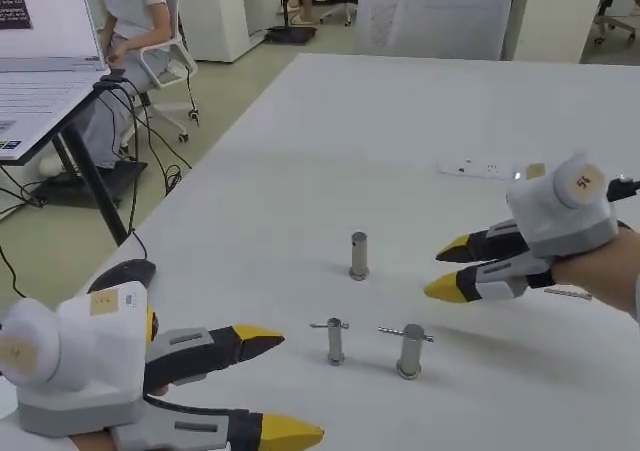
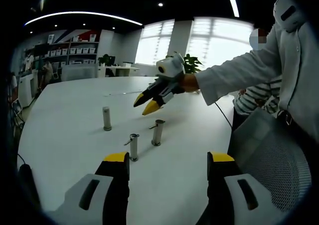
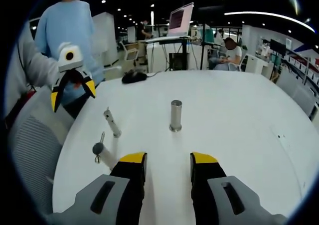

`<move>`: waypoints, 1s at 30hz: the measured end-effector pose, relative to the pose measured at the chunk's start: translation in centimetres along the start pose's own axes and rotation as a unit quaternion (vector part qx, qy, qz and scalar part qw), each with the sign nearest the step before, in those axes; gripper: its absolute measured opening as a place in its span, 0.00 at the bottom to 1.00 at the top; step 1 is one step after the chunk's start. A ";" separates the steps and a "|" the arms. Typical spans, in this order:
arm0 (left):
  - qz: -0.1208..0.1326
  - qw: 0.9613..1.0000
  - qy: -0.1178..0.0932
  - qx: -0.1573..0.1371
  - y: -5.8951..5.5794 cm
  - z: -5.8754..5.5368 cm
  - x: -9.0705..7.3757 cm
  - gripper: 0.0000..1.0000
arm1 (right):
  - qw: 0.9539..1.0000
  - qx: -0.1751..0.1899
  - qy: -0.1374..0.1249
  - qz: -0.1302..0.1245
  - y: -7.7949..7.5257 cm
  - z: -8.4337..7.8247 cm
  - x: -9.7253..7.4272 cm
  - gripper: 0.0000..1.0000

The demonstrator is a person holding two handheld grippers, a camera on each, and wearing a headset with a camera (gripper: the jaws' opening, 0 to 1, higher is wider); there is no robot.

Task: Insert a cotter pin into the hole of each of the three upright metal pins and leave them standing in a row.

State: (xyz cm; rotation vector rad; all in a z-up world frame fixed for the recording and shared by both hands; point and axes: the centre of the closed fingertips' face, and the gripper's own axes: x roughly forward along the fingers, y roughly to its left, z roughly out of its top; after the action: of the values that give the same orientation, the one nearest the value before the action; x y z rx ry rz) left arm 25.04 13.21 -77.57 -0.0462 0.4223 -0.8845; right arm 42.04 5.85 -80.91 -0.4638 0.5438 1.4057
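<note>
Left gripper (image 1: 300, 386) and right gripper (image 1: 434, 273), both released and empty, flank the bare pin (image 1: 359, 255). Two other pins (image 1: 410, 353) (a cotter pin (image 1: 405, 333) through each) stand near it.

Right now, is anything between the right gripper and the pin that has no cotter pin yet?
No, nothing visible. Only table lies between the open right gripper and the unfitted pin; the two fitted pins stand off to one side.
</note>
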 end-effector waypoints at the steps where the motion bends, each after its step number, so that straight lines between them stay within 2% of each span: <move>1: 0.000 1.000 0.000 0.000 0.0 0.0 0.0 0.62 | 1.000 0.000 -0.001 0.001 0.0 0.2 0.2 0.37; 9: 0.004 1.000 -0.003 -0.002 0.1 0.0 0.1 0.62 | 1.000 -0.002 -0.005 0.011 -0.3 1.7 2.3 0.37; 17: 0.007 1.000 -0.002 -0.007 0.4 -0.6 0.1 0.62 | 1.000 -0.019 -0.008 0.015 -1.0 3.5 4.3 0.36; 30: 0.010 1.000 0.000 -0.011 0.6 -1.0 -0.1 0.62 | 0.999 -0.030 -0.005 0.022 -0.9 4.4 7.1 0.34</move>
State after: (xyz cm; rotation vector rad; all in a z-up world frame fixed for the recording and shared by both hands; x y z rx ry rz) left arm 25.06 13.80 -78.53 -0.0609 0.4324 -0.8609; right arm 43.82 14.02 -81.69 -0.4950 0.5086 1.4687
